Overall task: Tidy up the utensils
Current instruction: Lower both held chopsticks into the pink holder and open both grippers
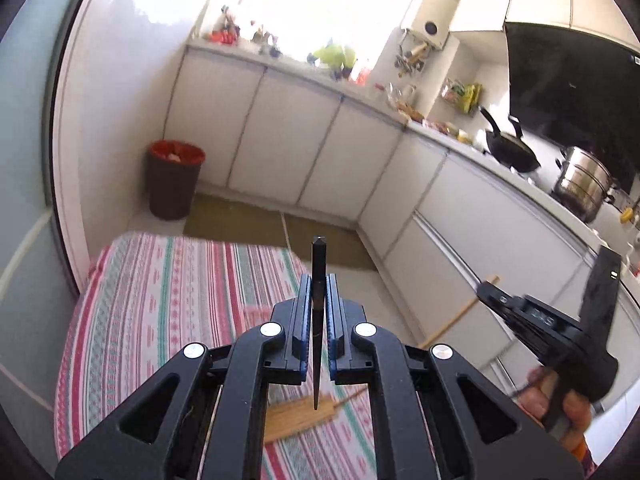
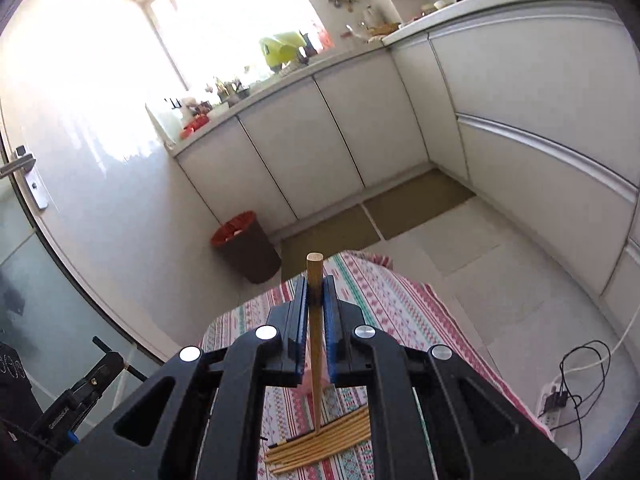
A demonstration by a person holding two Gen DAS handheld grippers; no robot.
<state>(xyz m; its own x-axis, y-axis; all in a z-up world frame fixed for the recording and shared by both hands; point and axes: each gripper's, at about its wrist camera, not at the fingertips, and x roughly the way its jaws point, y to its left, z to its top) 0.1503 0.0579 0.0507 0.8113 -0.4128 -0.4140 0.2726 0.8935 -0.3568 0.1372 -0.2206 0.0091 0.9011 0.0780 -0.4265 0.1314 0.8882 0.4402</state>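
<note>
Left gripper point(image 1: 319, 284) jaws clenched on black chopstick point(image 1: 318, 264); right gripper point(image 2: 316, 286) on wooden chopstick point(image 2: 315, 272), above striped cloth point(image 2: 384, 292).

Matt wooden chopstick point(image 2: 315, 320); glossy black chopstick point(image 1: 318, 280), perhaps lacquered; woven striped cloth point(image 1: 160, 300); shiny steel pot point(image 1: 584, 184).

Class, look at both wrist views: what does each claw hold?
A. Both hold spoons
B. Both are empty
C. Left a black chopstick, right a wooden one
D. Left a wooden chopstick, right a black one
C: the left claw is shut on a black chopstick, the right claw on a wooden chopstick.
</note>
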